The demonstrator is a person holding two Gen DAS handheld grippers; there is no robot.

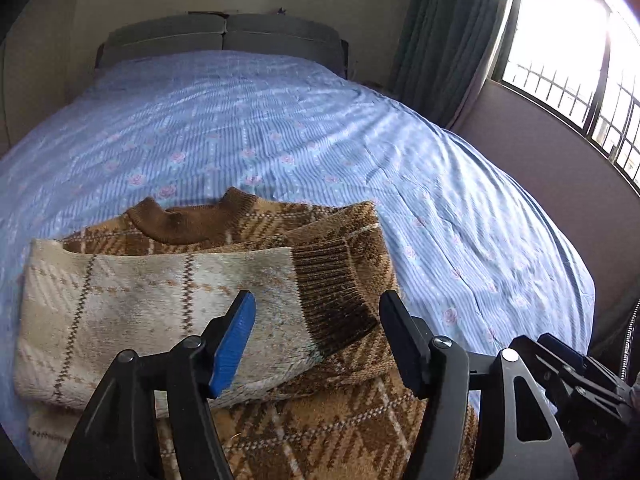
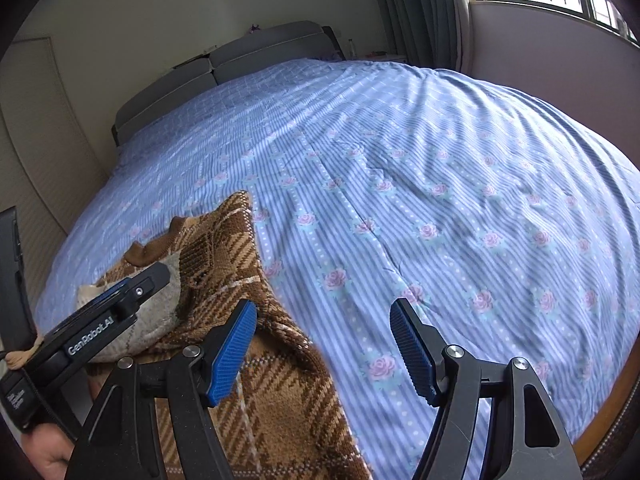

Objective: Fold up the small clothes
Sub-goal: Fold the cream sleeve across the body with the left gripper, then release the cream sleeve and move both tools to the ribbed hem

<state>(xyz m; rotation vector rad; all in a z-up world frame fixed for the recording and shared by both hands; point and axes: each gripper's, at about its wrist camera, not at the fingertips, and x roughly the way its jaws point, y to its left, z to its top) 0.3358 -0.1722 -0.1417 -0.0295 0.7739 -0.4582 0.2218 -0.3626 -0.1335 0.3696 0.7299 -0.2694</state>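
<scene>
Sweater (image 1: pixel 320 420) on the bed (image 1: pixel 280 128) looks soft and floppy; both jaws gape empty, so pinch its hem corners.

Floral blue bedsheet (image 1: pixel 280 128), curtain (image 1: pixel 448 32), window (image 1: pixel 568 40)

The sweater (image 1: pixel 248 292) is coarse, fuzzy knit with a ribbed cuff; the bedsheet (image 1: pixel 280 128) beneath it is smooth matt cotton-like cloth. The left hand-held gripper (image 1: pixel 316 336) is matt black plastic with ridged blue pads (image 1: pixel 234 344).
</scene>
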